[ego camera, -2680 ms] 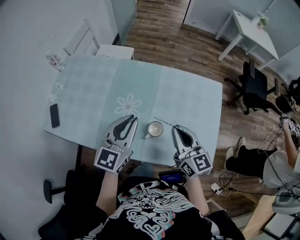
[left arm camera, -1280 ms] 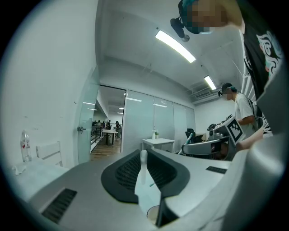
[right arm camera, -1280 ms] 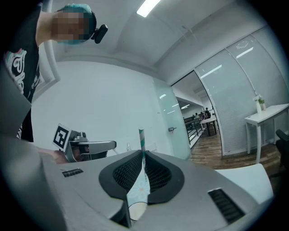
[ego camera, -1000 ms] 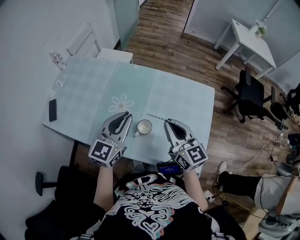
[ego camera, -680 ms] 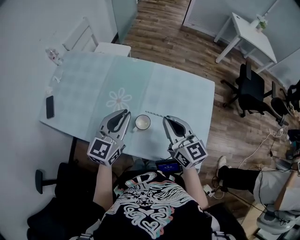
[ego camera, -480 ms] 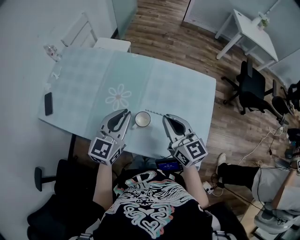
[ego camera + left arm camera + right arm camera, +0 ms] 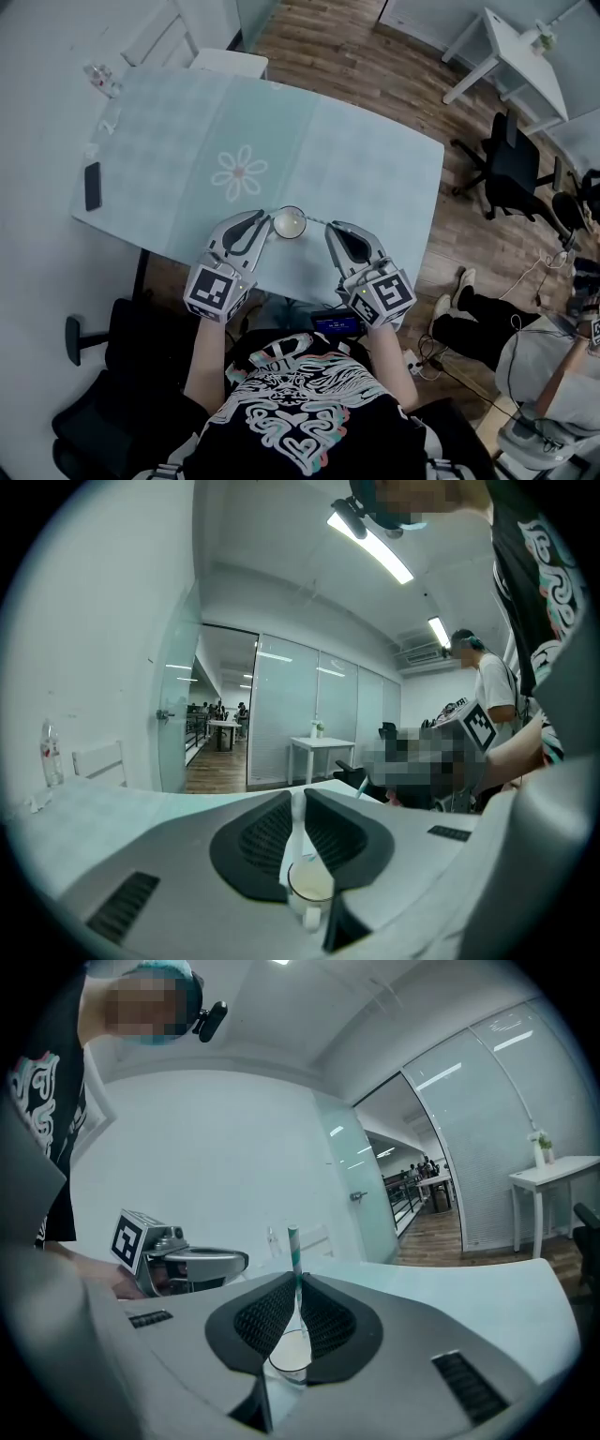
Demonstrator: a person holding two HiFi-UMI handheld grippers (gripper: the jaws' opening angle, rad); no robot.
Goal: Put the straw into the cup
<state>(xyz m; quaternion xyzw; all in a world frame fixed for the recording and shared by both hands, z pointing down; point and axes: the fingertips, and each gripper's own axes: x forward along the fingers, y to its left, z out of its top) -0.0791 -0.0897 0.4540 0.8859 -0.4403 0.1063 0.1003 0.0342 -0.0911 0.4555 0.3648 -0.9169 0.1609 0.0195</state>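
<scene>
We've got the straw [image 7: 293,1244] pinched in the R gripper [image 7: 330,228], just beside the cup [image 7: 289,222] — L gripper [image 7: 266,221] jaws drawn together, empty.

One cup [image 7: 289,222]; one straw [image 7: 293,1241] (striped); one phone [image 7: 92,186]

Both arms reach forward from the torso, elbows bent. The left forearm [image 7: 208,361] and right forearm [image 7: 386,361] run roughly parallel. The left gripper [image 7: 263,218] and right gripper [image 7: 331,228] are side by side but apart, tips angled slightly toward each other, both pointing forward and a touch downward. The marker cubes [image 7: 217,291] face up toward the head. Left jaws are pulled together, with only a thin pale slit between the tips. Right jaws are clamped on the straw [image 7: 292,1241] right at the tips, and it sticks up past them. In the right gripper view the left gripper sits off to the left, about level.
</scene>
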